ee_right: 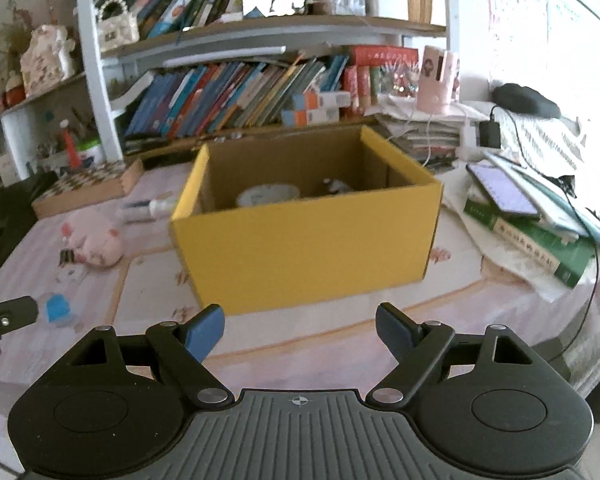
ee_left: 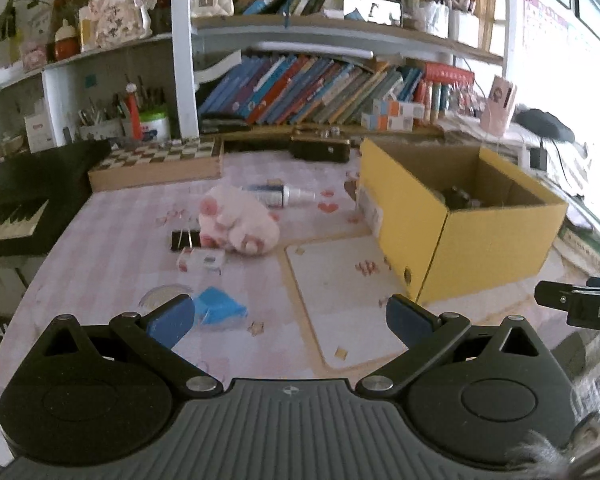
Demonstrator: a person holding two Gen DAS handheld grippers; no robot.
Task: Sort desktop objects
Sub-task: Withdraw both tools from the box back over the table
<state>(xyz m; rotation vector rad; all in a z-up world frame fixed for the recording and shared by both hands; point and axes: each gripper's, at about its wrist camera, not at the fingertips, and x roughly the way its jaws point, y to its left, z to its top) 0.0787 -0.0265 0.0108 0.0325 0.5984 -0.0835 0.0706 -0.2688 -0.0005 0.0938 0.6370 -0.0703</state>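
A yellow cardboard box (ee_left: 452, 216) (ee_right: 308, 248) stands open on the pink desk, with a round pale item (ee_right: 267, 195) and a dark object inside. Left of it lie a pink plush toy (ee_left: 236, 220) (ee_right: 94, 240), a spray bottle (ee_left: 278, 194), a black binder clip (ee_left: 185, 239), a small white packet (ee_left: 202, 260) and a blue wrapped item (ee_left: 220, 310) (ee_right: 57, 307). My left gripper (ee_left: 290, 318) hovers open and empty above the desk's near edge, its left pad by the blue item. My right gripper (ee_right: 300, 330) is open and empty in front of the box.
A chessboard box (ee_left: 156, 166) and a black case (ee_left: 320, 150) sit at the back below shelves of books (ee_left: 300, 88). A keyboard (ee_left: 12, 220) flanks the left. A phone on stacked books (ee_right: 504, 196) and cables lie to the right.
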